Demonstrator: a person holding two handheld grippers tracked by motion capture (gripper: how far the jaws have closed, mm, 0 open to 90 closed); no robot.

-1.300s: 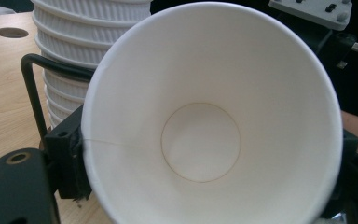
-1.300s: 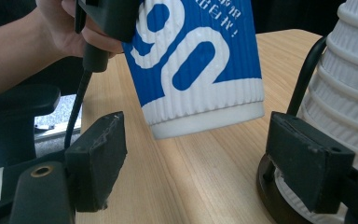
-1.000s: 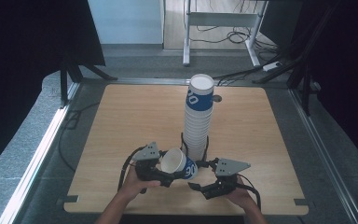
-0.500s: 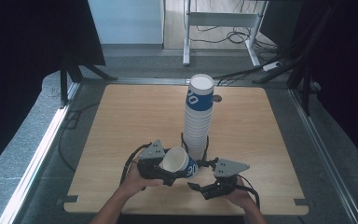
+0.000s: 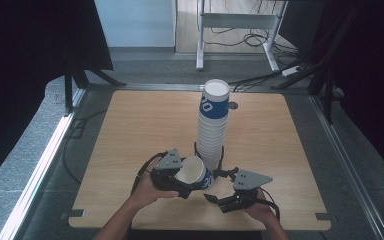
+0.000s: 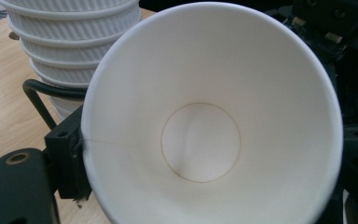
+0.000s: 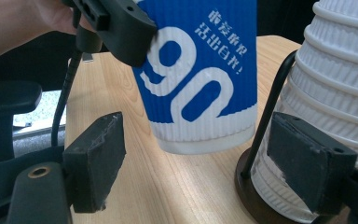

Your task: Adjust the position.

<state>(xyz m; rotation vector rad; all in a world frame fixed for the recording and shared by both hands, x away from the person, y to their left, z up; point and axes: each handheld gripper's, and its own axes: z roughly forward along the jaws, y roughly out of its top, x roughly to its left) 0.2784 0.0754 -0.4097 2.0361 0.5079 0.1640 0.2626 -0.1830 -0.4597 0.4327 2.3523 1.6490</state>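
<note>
Blue-and-white ribbed paper cup [image 5: 194, 173] lies tipped on its side near the front edge of the light wooden table [image 5: 135, 125], clamped by its rim in the left gripper [image 5: 172, 177]. Its open mouth faces back toward the person's left hand [image 5: 145, 192], and its base points toward the right gripper [image 5: 220, 192]. In the left gripper view the white inside of the cup [image 6: 205, 130] spreads across the picture, with one black jaw pressed against the outside of its rim at the lower left. In the right gripper view the cup's blue printed wall [image 7: 200, 74] hangs just ahead of the two black jaws, its base clear of the tabletop. Those jaws stand apart, with nothing between the pads [image 7: 95, 158], and they have just been opening a little. The cup sits beyond their tips, not inside the gap.

Just behind the held cup rises a tall stack of the same ribbed paper cups [image 5: 212, 122], standing in a dark wire holder [image 5: 209, 150] at the table's middle. The held cup lies close beside the foot of that stack.
</note>
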